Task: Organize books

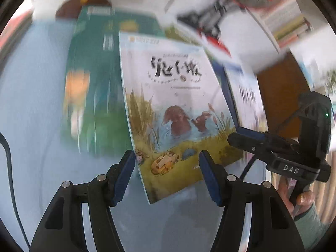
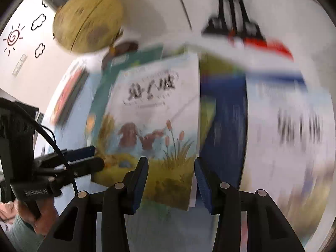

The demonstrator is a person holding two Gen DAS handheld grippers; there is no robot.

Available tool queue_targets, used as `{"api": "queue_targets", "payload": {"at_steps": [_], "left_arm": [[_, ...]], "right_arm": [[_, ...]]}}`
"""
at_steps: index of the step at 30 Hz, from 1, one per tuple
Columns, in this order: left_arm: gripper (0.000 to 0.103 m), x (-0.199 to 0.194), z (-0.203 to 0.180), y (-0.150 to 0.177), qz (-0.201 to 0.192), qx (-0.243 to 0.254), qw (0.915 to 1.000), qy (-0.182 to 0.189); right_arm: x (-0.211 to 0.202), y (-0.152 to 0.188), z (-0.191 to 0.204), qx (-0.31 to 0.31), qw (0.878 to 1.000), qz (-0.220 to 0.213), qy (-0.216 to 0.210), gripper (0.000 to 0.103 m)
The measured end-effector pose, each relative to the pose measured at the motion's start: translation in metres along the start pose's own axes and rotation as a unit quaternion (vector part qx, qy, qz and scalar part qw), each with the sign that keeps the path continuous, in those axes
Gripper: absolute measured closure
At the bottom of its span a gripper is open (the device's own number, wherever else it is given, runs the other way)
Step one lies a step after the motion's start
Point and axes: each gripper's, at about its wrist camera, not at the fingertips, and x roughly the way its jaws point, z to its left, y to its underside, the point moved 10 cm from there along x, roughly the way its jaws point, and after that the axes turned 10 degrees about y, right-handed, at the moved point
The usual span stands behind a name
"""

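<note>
Right between the fingertips of the left gripper sits the lower corner of the picture book, the one with a brown animal splashing in a pond and reeds around it. Its spine edge runs just beside the left finger. The right gripper has the opposite lower corner between its own fingers, so both tools meet the same book, one from each side.

Both sets of jaws stand partly apart. I don't see a pad actually squeezing the cover on either one, so my read is that the book is being steadied or nudged from both sides rather than pinched. Everything's pretty motion-blurred though, so take that with some salt.

Progress-wise, I'd say it's early to middle. Beyond the left gripper and off to its left lies a green book, flat on the pale blue table. Off to the right gripper's right there's a bigger white book with a dark blue spine. The books overlap loosely and nothing looks squared up, so stacking or lining them up is what's left.

Materials: the picture book is thin and glossy, with a soft cover that looks a bit bowed, so probably floppy to handle. The green one looks thicker and stiffer. The finger pads are blue and ribbed, on black plastic arms. Farther ahead of the right gripper stands a round yellowish globe.
</note>
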Motion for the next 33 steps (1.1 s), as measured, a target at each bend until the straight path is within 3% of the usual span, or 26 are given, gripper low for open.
{"api": "queue_targets", "payload": {"at_steps": [2, 5, 10, 12, 16, 18, 21, 23, 26, 30, 33], "left_arm": [[0.043, 0.001, 0.001, 0.046, 0.034, -0.003, 0.9994, -0.009], [0.043, -0.006, 0.004, 0.074, 0.021, -0.019, 0.9993, -0.025], [0.043, -0.009, -0.001, 0.074, -0.004, -0.035, 0.9991, -0.024], [0.042, 0.002, -0.006, 0.075, 0.007, -0.035, 0.9994, -0.002], [0.040, 0.001, -0.007, 0.079, -0.002, -0.021, 0.9997, -0.014], [0.040, 0.000, -0.006, 0.079, -0.006, -0.020, 0.9997, -0.009], [0.040, -0.003, -0.004, 0.080, -0.004, -0.023, 0.9997, 0.012], [0.040, -0.004, -0.003, 0.081, 0.005, -0.017, 0.9995, 0.025], [0.043, -0.017, 0.005, 0.081, 0.005, -0.031, 0.9991, 0.029], [0.043, -0.077, 0.032, 0.075, -0.058, -0.050, 0.9969, 0.019], [0.043, -0.130, 0.068, 0.075, -0.110, -0.095, 0.9892, 0.018]], "right_arm": [[0.002, 0.045, 0.002, 0.004, 0.999, 0.030, -0.012, 0.058], [0.004, 0.093, 0.001, 0.025, 0.998, 0.057, -0.029, 0.058], [0.003, 0.095, -0.008, 0.071, 0.997, 0.008, -0.030, 0.056], [0.004, 0.089, 0.001, 0.071, 0.997, -0.011, -0.031, 0.048], [0.003, 0.090, 0.013, 0.045, 0.999, -0.017, 0.003, 0.044], [-0.006, 0.097, 0.012, 0.058, 0.998, -0.013, -0.017, 0.048], [-0.042, 0.094, 0.011, 0.102, 0.989, -0.039, -0.097, 0.058], [-0.066, 0.089, 0.022, 0.126, 0.978, -0.051, -0.160, 0.058], [-0.094, 0.076, 0.054, 0.119, 0.970, -0.070, -0.202, 0.058], [-0.113, 0.058, 0.114, 0.080, 0.966, -0.084, -0.231, 0.058], [-0.115, 0.048, 0.156, 0.052, 0.964, -0.088, -0.247, 0.057]]}}
